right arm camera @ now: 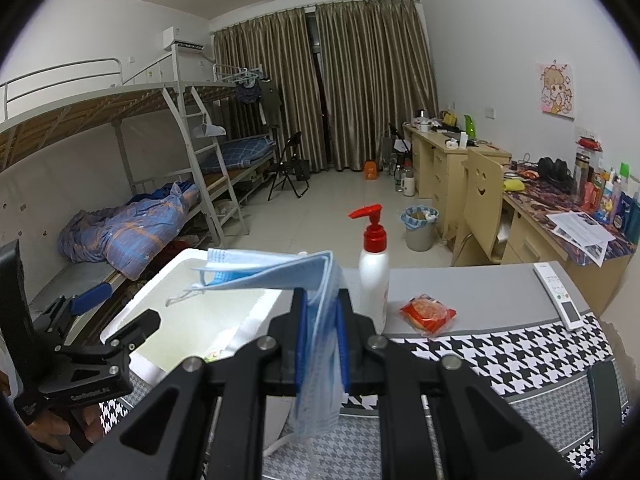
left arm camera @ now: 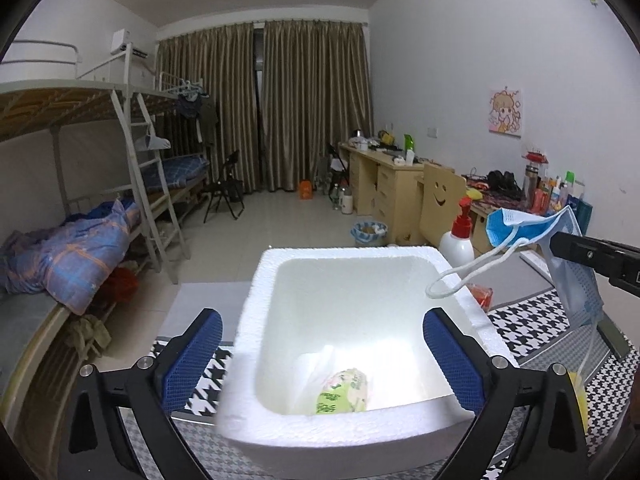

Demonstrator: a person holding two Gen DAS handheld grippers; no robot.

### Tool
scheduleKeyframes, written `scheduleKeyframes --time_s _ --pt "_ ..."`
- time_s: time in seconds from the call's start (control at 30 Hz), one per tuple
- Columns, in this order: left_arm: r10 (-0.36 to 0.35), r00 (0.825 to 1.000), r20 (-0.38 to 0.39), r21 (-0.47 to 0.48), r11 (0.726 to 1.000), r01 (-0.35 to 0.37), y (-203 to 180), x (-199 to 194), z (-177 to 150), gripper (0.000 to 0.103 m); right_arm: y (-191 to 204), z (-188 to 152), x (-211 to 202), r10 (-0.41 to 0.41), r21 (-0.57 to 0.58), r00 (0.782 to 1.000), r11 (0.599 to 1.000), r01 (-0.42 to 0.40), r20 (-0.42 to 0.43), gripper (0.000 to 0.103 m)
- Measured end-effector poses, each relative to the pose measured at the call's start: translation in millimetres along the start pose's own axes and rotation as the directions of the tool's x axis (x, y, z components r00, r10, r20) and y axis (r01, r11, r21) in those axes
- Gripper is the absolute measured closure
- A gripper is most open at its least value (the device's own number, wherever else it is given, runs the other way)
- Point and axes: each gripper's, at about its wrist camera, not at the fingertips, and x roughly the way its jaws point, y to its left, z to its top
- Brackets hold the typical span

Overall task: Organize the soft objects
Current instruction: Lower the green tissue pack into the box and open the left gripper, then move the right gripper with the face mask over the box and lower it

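A white foam box [left arm camera: 256,320] stands on the houndstooth table cover. Inside it, at the near wall, lies a green-and-white soft pack in a clear bag [left arm camera: 342,392]. My left gripper [left arm camera: 322,316] hangs over the box, open wide, its blue pads [left arm camera: 196,356] on either side of the box and nothing between them. My right gripper [right arm camera: 322,300] is shut on a folded blue face mask [right arm camera: 272,270], held just right of the box [right arm camera: 160,276]. The mask [left arm camera: 520,226] droops from the right gripper [left arm camera: 592,256], an ear loop hanging over the box's right rim.
A white pump bottle with a red top [right arm camera: 374,264], a red snack packet [right arm camera: 427,314] and a white remote [right arm camera: 558,294] lie on the table beyond the right gripper. A wooden chair [right arm camera: 480,200] and cluttered desks stand at the right, bunk beds at the left.
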Motion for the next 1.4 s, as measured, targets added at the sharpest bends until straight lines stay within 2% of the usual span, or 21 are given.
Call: scheduleKeyframes --time_s 0.6,1.4 --pt "0.074 0.997 0.037 -0.035 0.997 -0.072 23.4 -28.7 -3.2 0.001 25.2 8.4 6.5 0.061 -0.038 0.998 0.997 -0.061 -0.001 0.086" --pt "0.166 0.985 0.055 -0.066 0.985 -0.162 55.7 -49.1 -14.9 0.001 63.2 14.6 34.8 0.121 -0.115 0.991 0.985 -0.127 -0.058 0.086"
